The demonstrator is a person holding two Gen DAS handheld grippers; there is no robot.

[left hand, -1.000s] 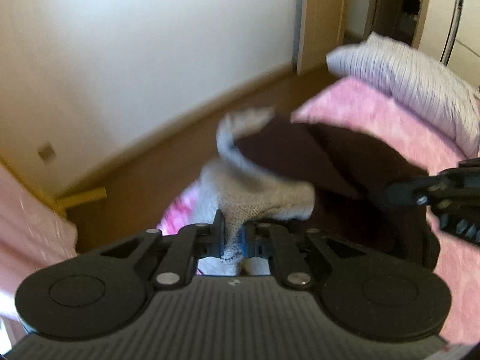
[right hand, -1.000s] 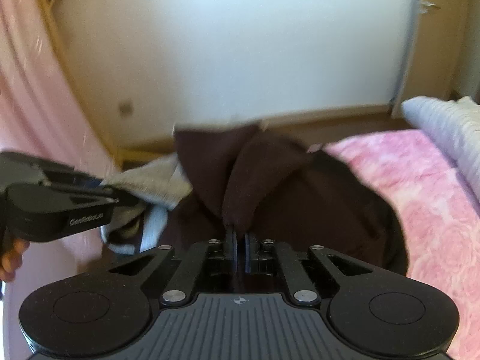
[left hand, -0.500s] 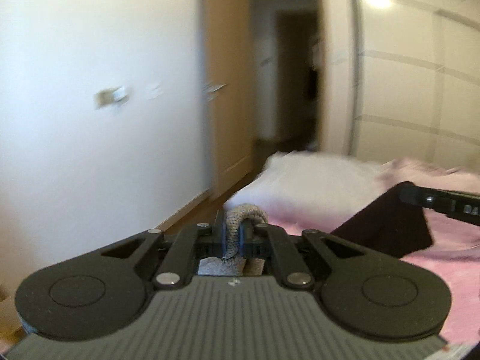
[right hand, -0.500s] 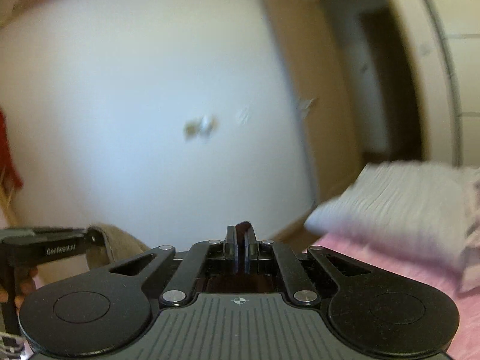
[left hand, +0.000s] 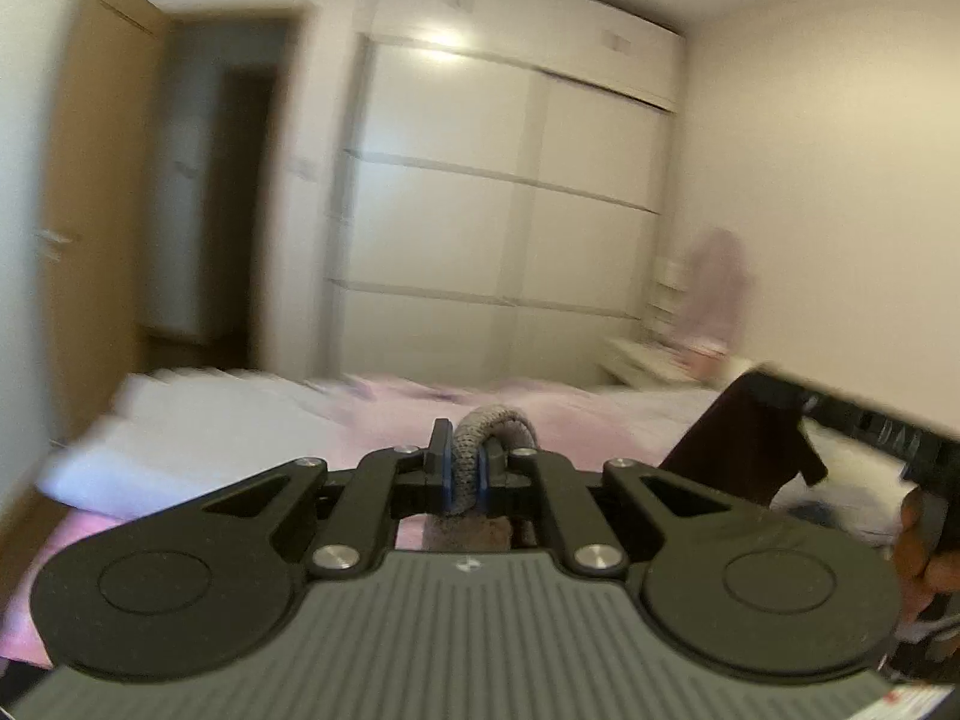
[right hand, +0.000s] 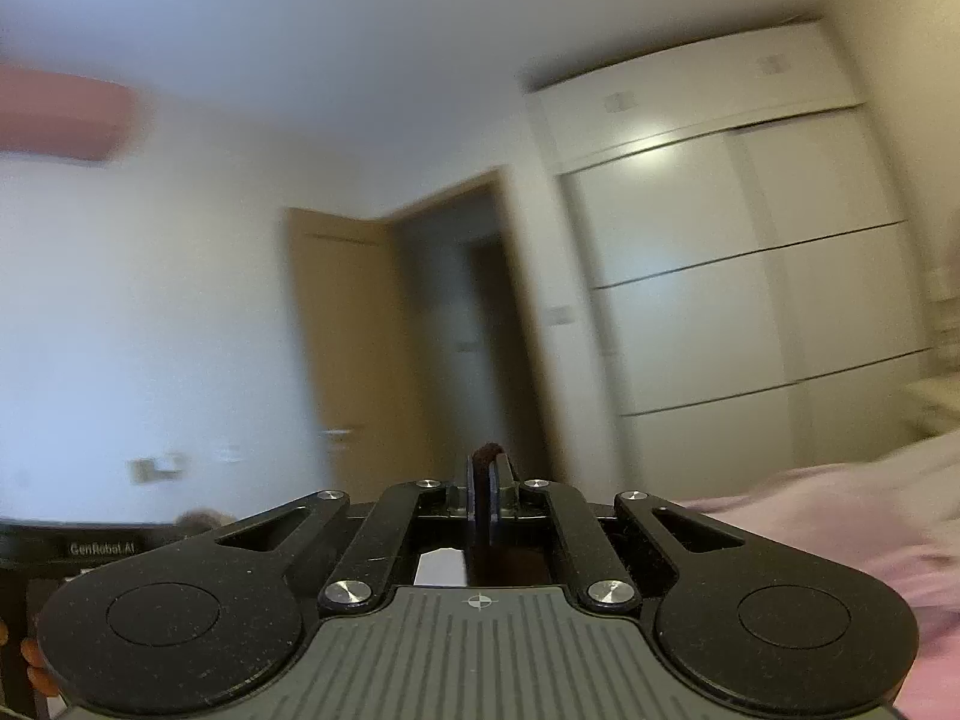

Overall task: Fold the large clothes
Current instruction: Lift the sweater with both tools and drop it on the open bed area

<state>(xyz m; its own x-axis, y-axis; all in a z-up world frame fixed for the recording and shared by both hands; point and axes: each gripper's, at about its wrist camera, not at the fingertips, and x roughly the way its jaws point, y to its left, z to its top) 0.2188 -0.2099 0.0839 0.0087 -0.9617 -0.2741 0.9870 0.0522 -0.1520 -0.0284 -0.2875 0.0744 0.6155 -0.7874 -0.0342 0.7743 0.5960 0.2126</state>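
The garment is dark brown with a grey knit edge (left hand: 493, 427). My left gripper (left hand: 465, 468) is shut on that grey edge, which loops over the fingertips, held high above the pink bed (left hand: 576, 414). In the left wrist view the brown cloth (left hand: 744, 450) hangs from my right gripper (left hand: 771, 387) at the right. The right wrist view has my right gripper (right hand: 483, 480) shut on a fold of brown cloth (right hand: 486, 455). My left gripper's body (right hand: 90, 546) shows at the left edge with grey knit (right hand: 201, 519) beside it. Most of the garment is hidden below the cameras.
A white striped pillow (left hand: 198, 426) lies on the bed's left end. Behind the bed stand a white sliding wardrobe (left hand: 510, 210) and an open wooden door (left hand: 102, 210). A small white stand with pink clothing (left hand: 714, 300) is in the far corner. A hand (left hand: 918, 552) holds the right gripper.
Both grippers rose and tilted up with the garment still held. The views swung from the floor and bed to the wall, door and wardrobe, and the cloth dropped out of sight.
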